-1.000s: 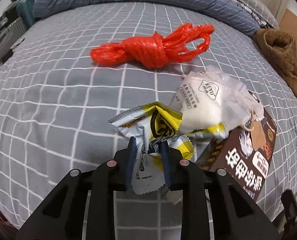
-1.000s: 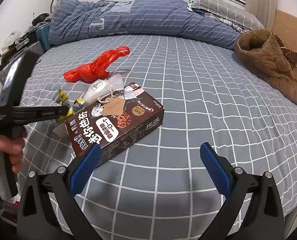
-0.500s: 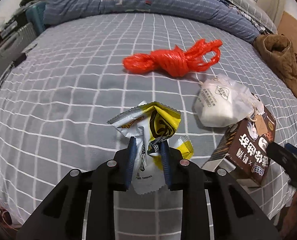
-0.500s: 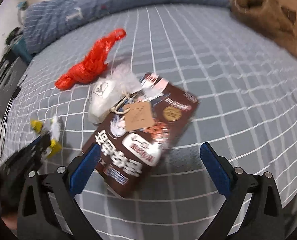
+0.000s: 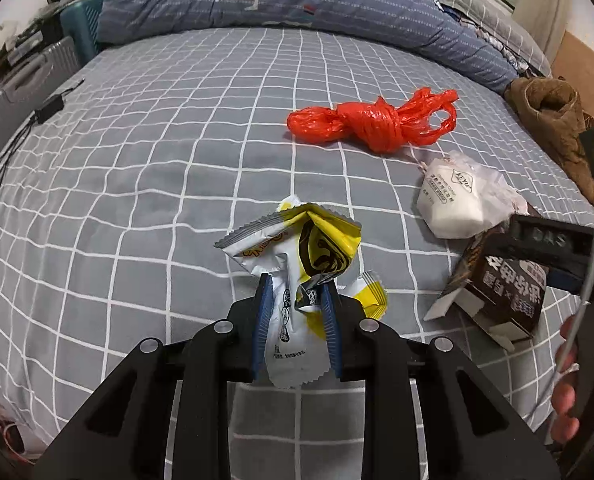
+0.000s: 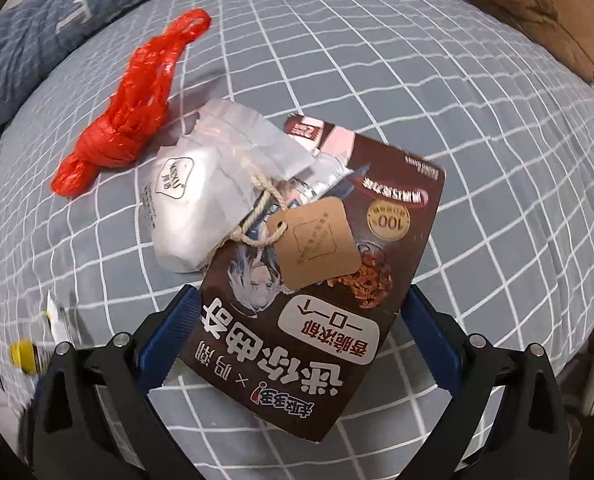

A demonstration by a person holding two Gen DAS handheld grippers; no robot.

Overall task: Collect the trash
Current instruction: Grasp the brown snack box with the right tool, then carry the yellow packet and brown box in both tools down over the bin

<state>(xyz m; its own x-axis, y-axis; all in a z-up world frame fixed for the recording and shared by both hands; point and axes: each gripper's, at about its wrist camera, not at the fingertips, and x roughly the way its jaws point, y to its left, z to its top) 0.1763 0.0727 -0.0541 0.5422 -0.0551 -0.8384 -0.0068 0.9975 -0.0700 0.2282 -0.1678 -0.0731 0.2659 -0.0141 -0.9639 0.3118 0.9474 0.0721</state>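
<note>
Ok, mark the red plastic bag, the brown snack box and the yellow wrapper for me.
red plastic bag (image 5: 371, 124), left wrist view, on its central knot
brown snack box (image 6: 317, 320), right wrist view, on its printed top face
yellow wrapper (image 5: 321, 240), left wrist view, on its crumpled yellow top

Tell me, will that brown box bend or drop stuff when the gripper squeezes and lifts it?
The brown box looks like thin card with an open end flap, so it may dent inward. It is probably light. The white bag and paper tag lie partly on it, so they would likely slide off.

Black hand-held gripper (image 5: 297, 320), blue ribbed pads (image 5: 263, 320), silver screws.
</note>
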